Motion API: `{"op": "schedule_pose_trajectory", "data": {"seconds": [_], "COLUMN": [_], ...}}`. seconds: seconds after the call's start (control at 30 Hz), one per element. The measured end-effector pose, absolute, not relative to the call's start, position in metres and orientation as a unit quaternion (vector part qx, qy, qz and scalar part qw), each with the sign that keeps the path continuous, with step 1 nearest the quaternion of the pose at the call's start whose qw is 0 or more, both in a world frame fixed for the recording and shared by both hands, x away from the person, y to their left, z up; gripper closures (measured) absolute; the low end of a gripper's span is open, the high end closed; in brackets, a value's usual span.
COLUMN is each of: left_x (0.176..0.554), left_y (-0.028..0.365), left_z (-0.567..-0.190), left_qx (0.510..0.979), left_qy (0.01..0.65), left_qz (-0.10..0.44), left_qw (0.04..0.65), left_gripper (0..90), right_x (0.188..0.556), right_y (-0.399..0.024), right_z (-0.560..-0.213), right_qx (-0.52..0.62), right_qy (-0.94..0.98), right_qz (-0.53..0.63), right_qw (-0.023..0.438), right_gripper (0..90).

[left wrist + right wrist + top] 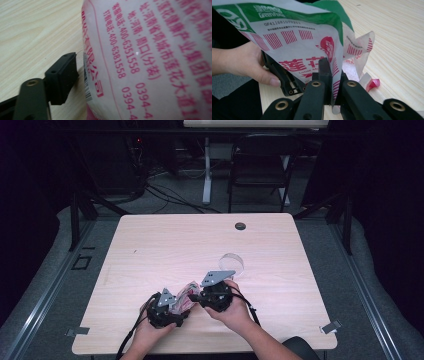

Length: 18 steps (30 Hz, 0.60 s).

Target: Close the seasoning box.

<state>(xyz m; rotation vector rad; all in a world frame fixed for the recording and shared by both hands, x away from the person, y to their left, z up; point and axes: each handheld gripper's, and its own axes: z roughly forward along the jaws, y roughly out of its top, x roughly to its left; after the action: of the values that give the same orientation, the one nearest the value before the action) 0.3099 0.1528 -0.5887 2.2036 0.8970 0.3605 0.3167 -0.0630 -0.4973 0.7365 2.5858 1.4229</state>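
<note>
A plastic bag [186, 296], white with pink print and a green top, hangs low over the table's near edge between both grippers. My right gripper [332, 75] is shut on the bag's [299, 42] lower edge, the film pinched between its two black jaws. My left gripper [176, 309] holds the bag's other side. In the left gripper view one black pad [62, 80] presses on the bag's [150, 62] edge, and the bag hides the other jaw. A hand [242, 62] holds the left gripper [284, 80] behind the bag.
A clear round dish or lid [233, 262] lies on the wooden table [165, 245] just beyond the right gripper [197, 296]. A dark cable hole [240, 226] sits near the far edge. A crumpled pink-and-clear bit of plastic [372, 83] lies by the bag. A chair [260, 165] stands behind the table.
</note>
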Motion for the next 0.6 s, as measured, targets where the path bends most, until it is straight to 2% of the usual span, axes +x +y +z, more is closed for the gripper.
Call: {"op": "schedule_pose_trajectory", "data": {"seconds": [0.1,0.23,0.3,0.43,0.47,0.6], "left_x": [0.3099,0.3100,0.3096,0.3097,0.3088,0.3088], "left_y": [0.1523,0.1528,0.1531,0.1529,0.1522,0.1522], "left_z": [-0.5890,-0.5884,-0.5881,-0.5879,-0.5878,-0.5878], "left_qx": [0.856,0.855,0.856,0.856,0.857,0.855], "left_qy": [0.346,0.346,0.340,0.337,0.329,0.332], "left_qz": [0.137,0.138,0.137,0.136,0.136,0.136], "left_qw": [0.359,0.359,0.365,0.367,0.373,0.375], "left_gripper": [18.1,19.8,26.9,33.3,38.8,41.8], "right_x": [0.3168,0.3163,0.3162,0.3160,0.3162,0.3161], "right_y": [-0.0630,-0.0629,-0.0629,-0.0631,-0.0632,-0.0634], "right_z": [-0.4974,-0.4973,-0.4972,-0.4971,-0.4971,-0.4969], "right_qx": [0.241,0.242,0.242,0.243,0.243,0.243], "right_qy": [0.849,0.849,0.848,0.848,0.848,0.848], "right_qz": [0.467,0.467,0.468,0.468,0.468,0.468], "right_qw": [0.049,0.050,0.050,0.052,0.052,0.052], "right_gripper": [90.0,90.0,90.0,90.0,90.0,90.0]}}
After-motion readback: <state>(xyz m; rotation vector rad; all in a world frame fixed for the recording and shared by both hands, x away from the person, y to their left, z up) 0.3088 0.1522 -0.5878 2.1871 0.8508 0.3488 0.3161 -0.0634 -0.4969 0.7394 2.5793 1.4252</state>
